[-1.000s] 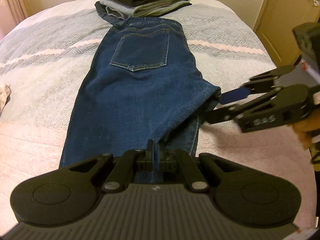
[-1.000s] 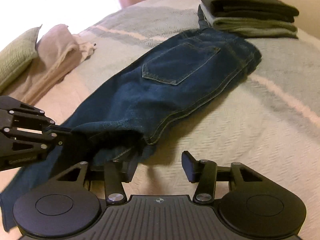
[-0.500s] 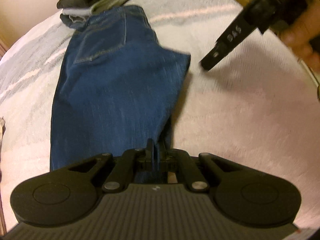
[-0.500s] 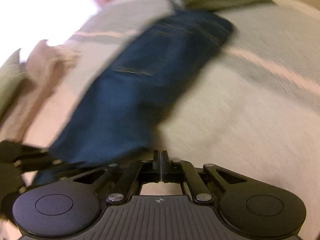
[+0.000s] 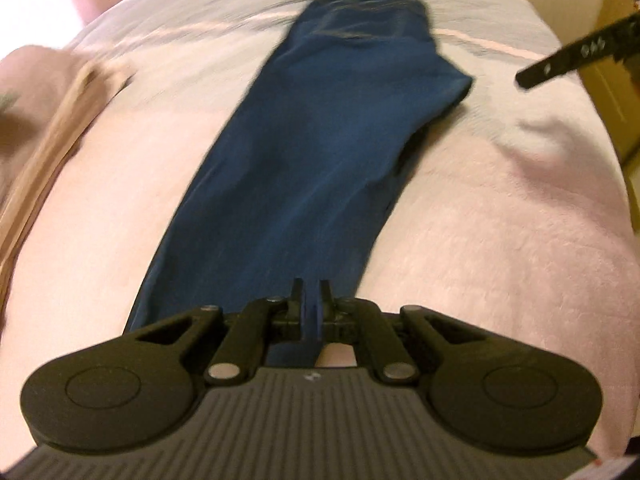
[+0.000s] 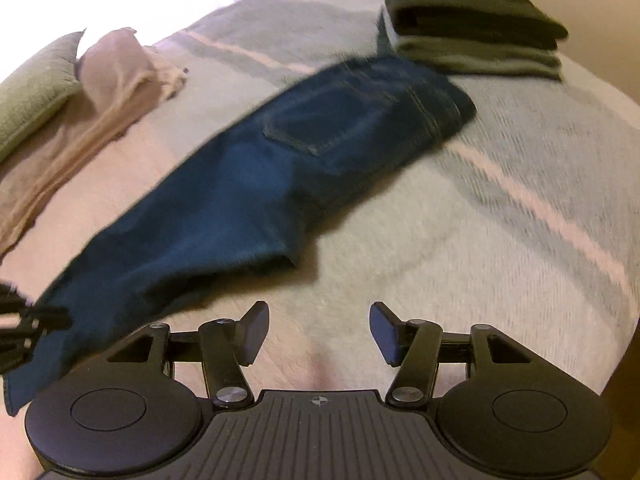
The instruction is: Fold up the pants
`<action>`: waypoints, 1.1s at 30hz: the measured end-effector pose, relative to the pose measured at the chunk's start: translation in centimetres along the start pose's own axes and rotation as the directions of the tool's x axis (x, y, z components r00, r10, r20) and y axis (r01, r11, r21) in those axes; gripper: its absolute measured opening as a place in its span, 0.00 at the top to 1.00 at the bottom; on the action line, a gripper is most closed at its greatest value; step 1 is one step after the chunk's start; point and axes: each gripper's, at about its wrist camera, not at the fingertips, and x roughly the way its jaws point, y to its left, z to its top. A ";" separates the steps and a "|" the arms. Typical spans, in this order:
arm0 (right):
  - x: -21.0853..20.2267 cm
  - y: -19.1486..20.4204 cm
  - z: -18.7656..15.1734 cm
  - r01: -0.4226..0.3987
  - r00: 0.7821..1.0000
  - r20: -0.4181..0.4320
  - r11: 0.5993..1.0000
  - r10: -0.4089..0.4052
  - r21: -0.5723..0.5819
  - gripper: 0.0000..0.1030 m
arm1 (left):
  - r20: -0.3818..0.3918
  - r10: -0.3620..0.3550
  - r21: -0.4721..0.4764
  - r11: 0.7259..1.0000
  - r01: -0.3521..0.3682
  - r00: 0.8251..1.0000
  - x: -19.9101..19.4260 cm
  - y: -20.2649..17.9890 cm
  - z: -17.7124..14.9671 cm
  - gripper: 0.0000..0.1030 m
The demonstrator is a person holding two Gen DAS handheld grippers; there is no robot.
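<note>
Only the right wrist view shows the back pocket stitching of the blue jeans (image 6: 256, 200), the whole stack of folded dark and grey clothes (image 6: 472, 28) at 1 o'clock, and a green cushion (image 6: 28, 88) at 10 o'clock beside crumpled beige cloth (image 6: 104, 96). The left wrist view alone shows denim caught in the left gripper (image 5: 311, 296), its jaws closed on the leg end at 6 o'clock. There the jeans (image 5: 320, 168) run as a long narrow strip from 6 o'clock up to 12 o'clock, motion-blurred, with a folded flap jutting toward 2 o'clock. The right gripper (image 6: 318, 330) hovers over bare bedspread (image 6: 500, 240) with its jaws spread wide and nothing between them; in the left view only one black finger of it (image 5: 576, 56) enters at 2 o'clock. The bedspread is a soft woven cover, pale pink with grey and pink bands. The denim looks heavy and matte, with contrast seams.
</note>
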 end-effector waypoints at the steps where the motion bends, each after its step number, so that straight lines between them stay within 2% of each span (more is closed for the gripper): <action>1: -0.1 0.1 0.6 -0.011 1.000 0.008 1.000 0.012 -0.009 0.48 | -0.008 0.015 -0.031 0.999 -0.016 1.000 -0.4 0.3 -0.5 0.97; 7: 2.9 -1.9 6.5 -0.049 0.998 0.037 0.995 0.052 -0.084 0.48 | -0.049 0.070 -0.165 0.983 -0.077 0.996 -0.5 1.3 -0.9 0.95; 12: 9.6 -5.6 13.3 -0.088 0.996 0.014 0.993 0.090 -0.081 0.49 | -0.105 0.109 -0.246 0.960 -0.132 0.989 1.5 2.2 0.2 0.94; 14: 13.1 -6.9 15.4 -0.105 0.994 -0.033 0.989 0.102 -0.102 0.49 | -0.122 0.118 -0.293 0.944 -0.149 0.986 2.2 3.0 0.1 0.94; 17: 16.1 -9.3 17.4 -0.040 0.999 -0.033 0.993 0.036 -0.115 0.49 | -0.154 0.148 -0.353 0.915 -0.194 0.977 2.4 4.2 -0.8 0.94; 19: 16.2 -10.5 18.2 -0.020 1.000 -0.022 0.996 0.019 -0.084 0.48 | -0.170 0.169 -0.390 0.893 -0.224 0.971 1.7 5.0 -1.8 0.93; 22: 14.5 -9.6 17.8 0.022 1.000 0.013 0.991 -0.020 -0.134 0.48 | -0.197 0.193 -0.456 0.850 -0.264 0.961 -0.2 6.1 -4.2 0.92; 27: 10.6 -4.5 14.2 -0.063 0.998 0.011 0.978 0.066 -0.201 0.48 | -0.242 0.237 -0.514 0.791 -0.331 0.941 -4.8 7.4 -9.7 0.92; 31: 8.9 2.3 9.8 -0.157 0.987 -0.030 0.940 0.155 -0.302 0.48 | -0.251 0.241 -0.535 0.773 -0.341 0.938 -7.6 9.2 -14.8 0.92; 33: 8.7 6.1 7.8 -0.205 0.978 -0.056 0.892 0.200 -0.403 0.48 | -0.233 0.241 -0.539 0.775 -0.331 0.942 -8.4 10.8 -17.5 0.91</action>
